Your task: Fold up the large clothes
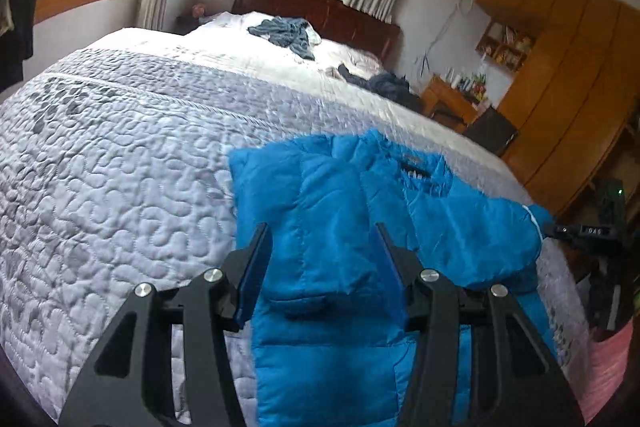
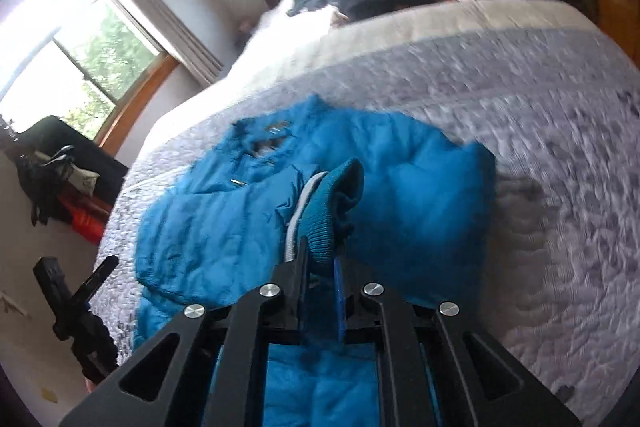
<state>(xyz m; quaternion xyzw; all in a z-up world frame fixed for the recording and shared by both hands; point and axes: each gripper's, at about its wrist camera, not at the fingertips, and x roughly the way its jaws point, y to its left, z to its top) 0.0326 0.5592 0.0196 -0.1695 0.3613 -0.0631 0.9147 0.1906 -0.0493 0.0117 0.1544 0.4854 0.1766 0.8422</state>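
Quilted grey bedspread [image 1: 120,155] carries a blue puffer jacket [image 1: 320,227] just ahead of both tools. Left gripper [image 1: 322,231] hovers spread apart over it. Right gripper [image 2: 320,251] is clamped on the ribbed cuff [image 2: 332,203].

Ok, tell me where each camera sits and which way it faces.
Left wrist: rides the open left gripper, looking across the jacket and bed toward the headboard.
Right wrist: rides the right gripper, shut on the jacket's cuff, facing the same headboard.
Shared: jacket, bed, windows. Only the grippers show; no hand or sleeve.
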